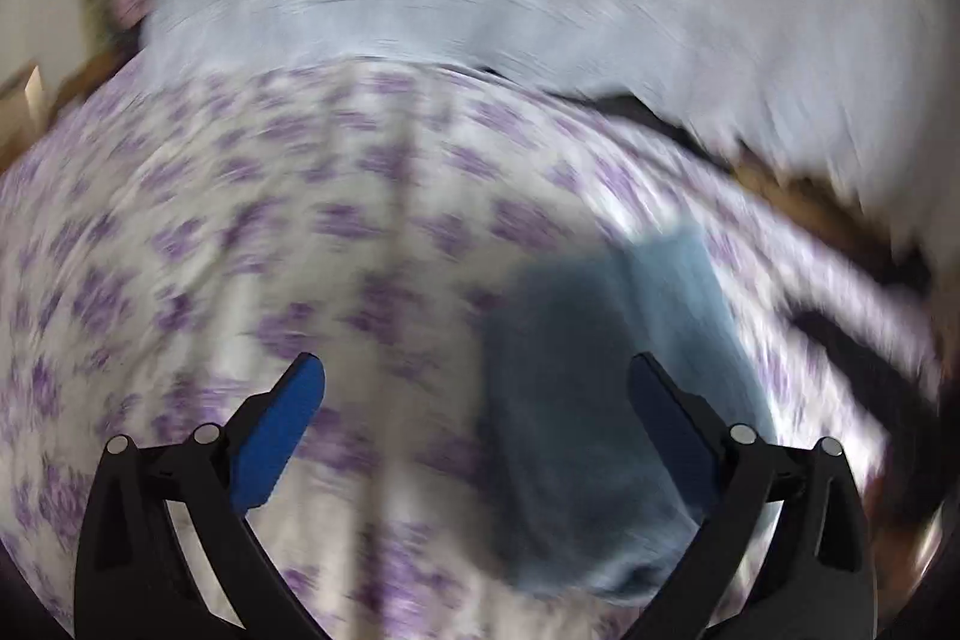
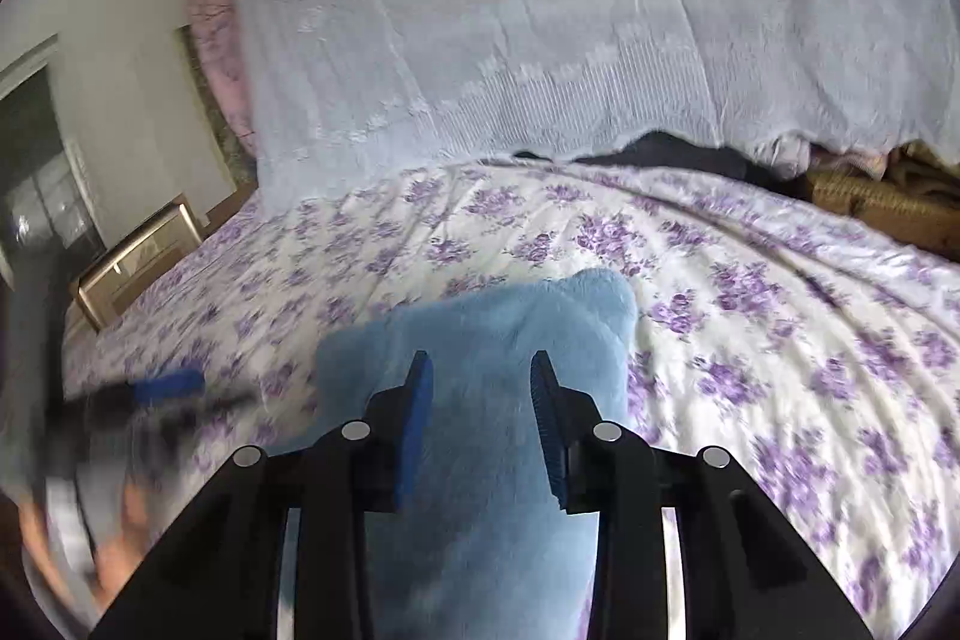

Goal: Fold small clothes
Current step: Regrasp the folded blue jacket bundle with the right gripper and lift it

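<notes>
A small, fluffy light blue cloth lies on a bed sheet with purple flowers. My right gripper has its jaws narrow, and the cloth fills the gap between the blue pads and runs back under the gripper. In the blurred left wrist view the same blue cloth sits by the right finger of my left gripper, which stands wide open over the sheet with its pads touching nothing. The left gripper also shows as a blur at the left of the right wrist view, with a hand below it.
A white lace cover hangs over the head of the bed, with a pink pillow at its left. A dark garment and a brown woven thing lie at the back right. A wooden bedside stand is off the bed's left edge.
</notes>
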A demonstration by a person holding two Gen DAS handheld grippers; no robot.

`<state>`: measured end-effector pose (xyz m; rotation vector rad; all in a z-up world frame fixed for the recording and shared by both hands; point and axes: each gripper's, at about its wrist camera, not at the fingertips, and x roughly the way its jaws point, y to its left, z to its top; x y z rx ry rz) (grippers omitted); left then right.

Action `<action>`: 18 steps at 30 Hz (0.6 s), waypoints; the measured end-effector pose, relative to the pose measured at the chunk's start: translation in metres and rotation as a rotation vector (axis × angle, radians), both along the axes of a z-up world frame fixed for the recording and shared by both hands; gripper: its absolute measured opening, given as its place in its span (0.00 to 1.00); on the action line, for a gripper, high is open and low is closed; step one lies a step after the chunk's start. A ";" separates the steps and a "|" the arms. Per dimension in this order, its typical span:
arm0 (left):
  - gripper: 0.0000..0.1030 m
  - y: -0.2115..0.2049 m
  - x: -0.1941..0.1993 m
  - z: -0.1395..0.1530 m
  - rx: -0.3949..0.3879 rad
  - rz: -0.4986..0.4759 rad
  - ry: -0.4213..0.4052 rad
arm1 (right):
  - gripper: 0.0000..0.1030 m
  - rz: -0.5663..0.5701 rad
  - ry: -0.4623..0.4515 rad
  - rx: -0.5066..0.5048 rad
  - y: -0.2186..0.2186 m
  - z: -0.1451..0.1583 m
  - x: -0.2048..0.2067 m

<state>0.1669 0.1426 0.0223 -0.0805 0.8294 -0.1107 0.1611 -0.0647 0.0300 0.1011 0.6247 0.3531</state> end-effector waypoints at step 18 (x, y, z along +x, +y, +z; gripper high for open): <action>0.96 0.018 0.011 -0.044 -0.049 0.079 0.020 | 0.60 0.044 -0.021 0.008 -0.008 -0.040 -0.027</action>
